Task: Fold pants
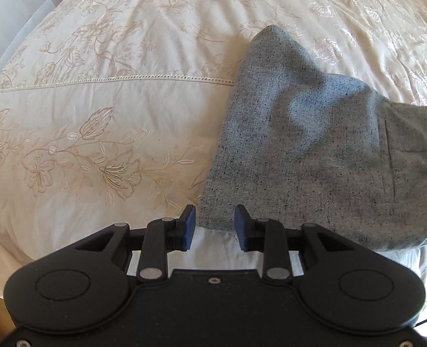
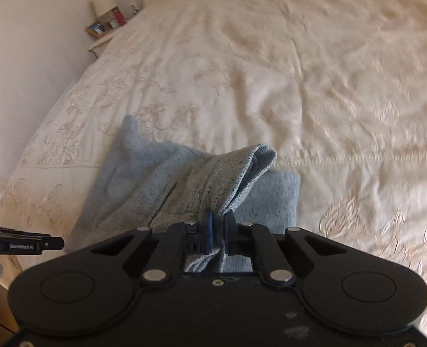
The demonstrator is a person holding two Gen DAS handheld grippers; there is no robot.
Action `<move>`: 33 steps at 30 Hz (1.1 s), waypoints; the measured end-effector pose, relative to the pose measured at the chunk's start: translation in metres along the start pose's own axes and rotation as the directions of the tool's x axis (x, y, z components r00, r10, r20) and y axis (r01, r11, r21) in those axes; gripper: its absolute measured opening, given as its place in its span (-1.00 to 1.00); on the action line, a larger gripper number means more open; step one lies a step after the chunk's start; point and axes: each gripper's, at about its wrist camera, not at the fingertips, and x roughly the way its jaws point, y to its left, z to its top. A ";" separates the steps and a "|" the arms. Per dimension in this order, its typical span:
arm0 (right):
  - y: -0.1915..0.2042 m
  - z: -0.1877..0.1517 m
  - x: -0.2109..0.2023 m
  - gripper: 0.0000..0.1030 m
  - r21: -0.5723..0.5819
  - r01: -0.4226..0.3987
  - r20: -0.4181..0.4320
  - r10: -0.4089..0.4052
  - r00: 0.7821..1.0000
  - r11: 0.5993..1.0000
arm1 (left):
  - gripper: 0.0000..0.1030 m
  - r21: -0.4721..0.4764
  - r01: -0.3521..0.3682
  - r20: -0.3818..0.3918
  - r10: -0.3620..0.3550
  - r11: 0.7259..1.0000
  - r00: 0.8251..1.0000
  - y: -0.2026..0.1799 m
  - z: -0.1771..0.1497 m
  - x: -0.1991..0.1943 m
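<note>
Grey-blue flecked pants [image 1: 314,150] lie partly folded on a cream embroidered bedspread [image 1: 112,115], filling the right half of the left wrist view. My left gripper [image 1: 214,227] is open, its jaws on either side of the pants' near corner, just above the bed. In the right wrist view the pants [image 2: 161,185] lie bunched, with a lifted edge running into my right gripper [image 2: 217,231], which is shut on that fabric. The left gripper's body [image 2: 22,243] shows at the left edge of the right wrist view.
The bedspread [image 2: 314,86] stretches far and right. A bedside table with a white lamp and small items [image 2: 106,17] stands at the far left by the wall. The bed's near left edge drops off beside the left gripper.
</note>
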 end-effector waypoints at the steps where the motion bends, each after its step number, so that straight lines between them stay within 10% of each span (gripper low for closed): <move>1: -0.001 0.004 -0.003 -0.84 0.009 -0.002 0.016 0.001 1.000 1.000 | -0.23 -0.004 0.004 0.007 -0.004 1.000 1.000 -0.001 0.001 -0.001; 8: -0.046 -0.012 0.053 -0.77 0.141 0.099 -0.158 -0.076 0.984 0.985 | -0.23 -0.012 0.019 0.008 -0.018 1.000 1.000 -0.011 0.007 -0.002; 19: -0.023 -0.012 0.019 -0.62 0.098 0.230 -0.020 -0.229 0.973 0.968 | -0.23 0.200 0.106 0.114 -0.131 0.974 0.985 -0.051 0.074 0.001; 27: -0.005 -0.014 0.001 -0.62 0.213 0.267 0.004 -0.274 0.962 0.940 | -0.21 0.366 0.151 0.066 -0.187 0.918 0.980 -0.094 0.131 0.050; 33: 0.013 -0.018 0.008 -0.61 0.258 0.302 -0.011 -0.310 0.951 0.918 | -0.14 0.330 0.138 0.019 -0.153 0.934 0.988 -0.082 0.172 0.104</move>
